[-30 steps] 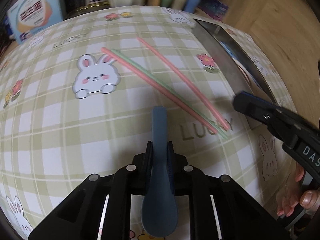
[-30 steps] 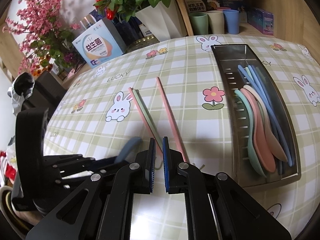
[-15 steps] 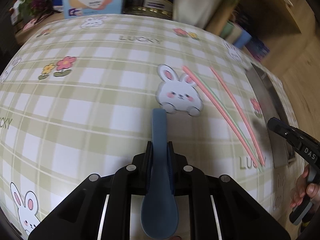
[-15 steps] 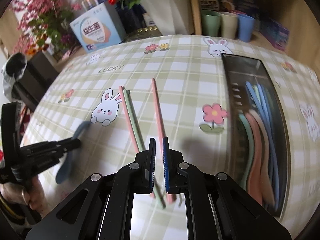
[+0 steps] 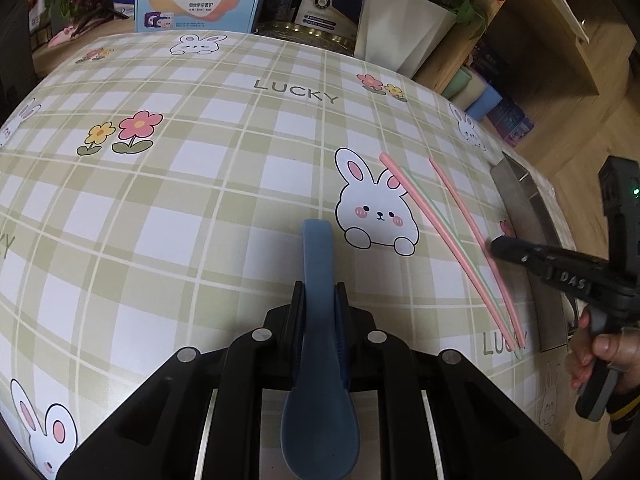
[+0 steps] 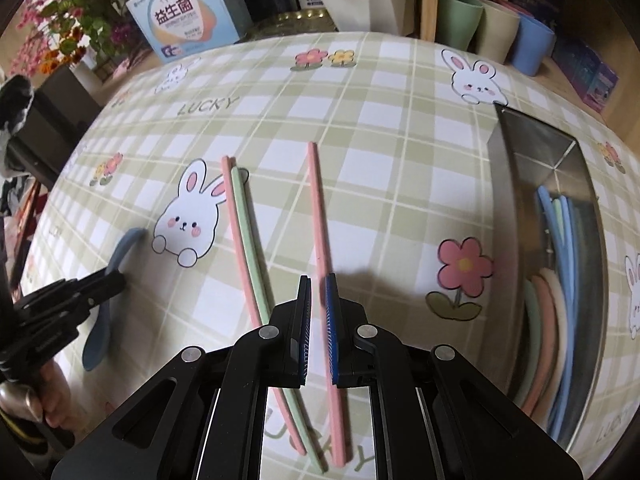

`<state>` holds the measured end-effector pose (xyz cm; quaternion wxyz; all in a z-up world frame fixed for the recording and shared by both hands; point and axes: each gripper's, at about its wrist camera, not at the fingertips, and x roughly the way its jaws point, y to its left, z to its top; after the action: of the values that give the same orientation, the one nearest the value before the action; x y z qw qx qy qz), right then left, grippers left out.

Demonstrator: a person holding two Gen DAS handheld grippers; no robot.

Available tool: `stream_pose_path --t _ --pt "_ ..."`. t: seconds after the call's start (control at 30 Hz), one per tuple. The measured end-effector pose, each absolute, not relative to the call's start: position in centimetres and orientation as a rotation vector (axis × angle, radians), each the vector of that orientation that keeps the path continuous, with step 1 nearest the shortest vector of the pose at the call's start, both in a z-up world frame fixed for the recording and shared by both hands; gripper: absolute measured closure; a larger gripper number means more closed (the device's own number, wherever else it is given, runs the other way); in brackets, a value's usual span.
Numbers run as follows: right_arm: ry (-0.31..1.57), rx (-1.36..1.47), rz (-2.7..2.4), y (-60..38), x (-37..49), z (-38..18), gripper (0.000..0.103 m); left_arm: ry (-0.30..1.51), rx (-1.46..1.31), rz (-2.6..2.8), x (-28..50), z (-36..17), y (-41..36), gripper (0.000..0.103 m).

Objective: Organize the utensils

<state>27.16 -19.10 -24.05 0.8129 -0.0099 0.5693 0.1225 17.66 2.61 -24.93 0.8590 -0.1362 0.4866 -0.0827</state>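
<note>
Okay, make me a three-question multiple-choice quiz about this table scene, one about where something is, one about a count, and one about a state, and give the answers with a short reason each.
1. Where are the spoons that are already sorted?
A. Inside the metal tray
B. On the rabbit print
C. In the green cup

2. How many chopsticks lie loose on the tablecloth?
A. One
B. Three
C. Five

3. What is the left gripper doing?
A. Hanging open, holding nothing
B. Shut on a pink chopstick
C. Shut on the blue spoon

Answers:
1. A: pastel spoons lie in the metal tray at the table's right side.
2. B: two pink chopsticks and one green chopstick rest on the tablecloth.
3. C: the left gripper has its jaws closed on the handle of the blue spoon; the right gripper has a narrow gap between its jaws over a pink chopstick.
</note>
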Motion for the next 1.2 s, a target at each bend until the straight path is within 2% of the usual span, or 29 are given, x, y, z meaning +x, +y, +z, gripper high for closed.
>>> stream_pose_path --t 0.47,0.67,1.2 --pt "1.164 -0.140 0.171 -17.8 26.5 -24.3 0.094 0.994 -0.280 -0.178 17.3 -25.1 2.6 0.089" --pt "1.162 -0.102 0.145 -18.6 26.1 -24.8 0.084 0.993 -0.286 -0.180 17.3 -25.1 2.7 0.089" --pt "1.129 -0.011 0.177 -19.9 24.1 -24.9 0.087 1.001 -0.238 -0.150 17.4 -24.9 2.0 0.089"
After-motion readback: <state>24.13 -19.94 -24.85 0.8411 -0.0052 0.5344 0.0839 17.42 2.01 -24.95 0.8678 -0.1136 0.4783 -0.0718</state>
